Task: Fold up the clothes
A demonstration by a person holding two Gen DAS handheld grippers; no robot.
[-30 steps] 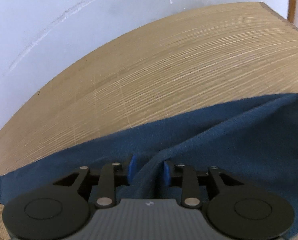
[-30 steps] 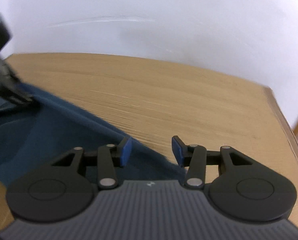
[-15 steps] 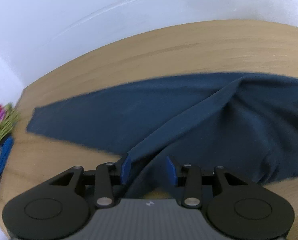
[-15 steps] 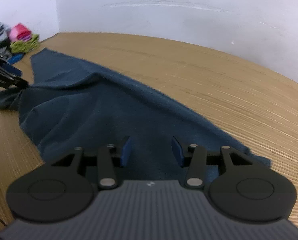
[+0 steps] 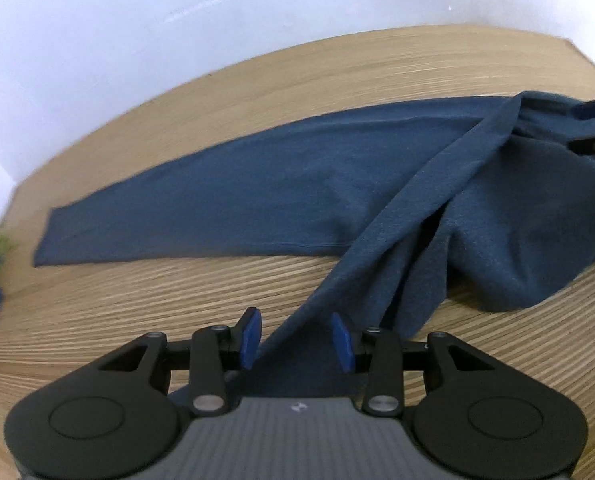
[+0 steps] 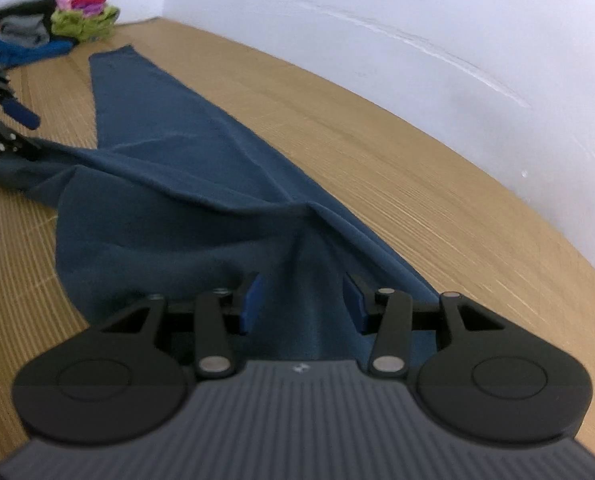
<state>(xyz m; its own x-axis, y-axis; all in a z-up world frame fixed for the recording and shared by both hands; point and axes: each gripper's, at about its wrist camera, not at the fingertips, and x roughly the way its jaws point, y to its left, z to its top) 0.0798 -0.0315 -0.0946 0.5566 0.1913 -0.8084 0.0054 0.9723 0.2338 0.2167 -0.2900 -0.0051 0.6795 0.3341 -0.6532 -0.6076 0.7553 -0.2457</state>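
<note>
2 grippers flank the dark blue garment point(image 5: 297, 200) on the table point(image 5: 97, 320): left gripper point(image 5: 296, 339) and right gripper point(image 6: 303, 302) each stand parted, cloth running between untouched.

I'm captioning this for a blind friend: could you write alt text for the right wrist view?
A dark blue garment lies stretched across a wooden table, running back between the blue-tipped fingers of the right gripper at the bottom. Piled colourful clothes sit in the far left corner against a white wall.
</note>
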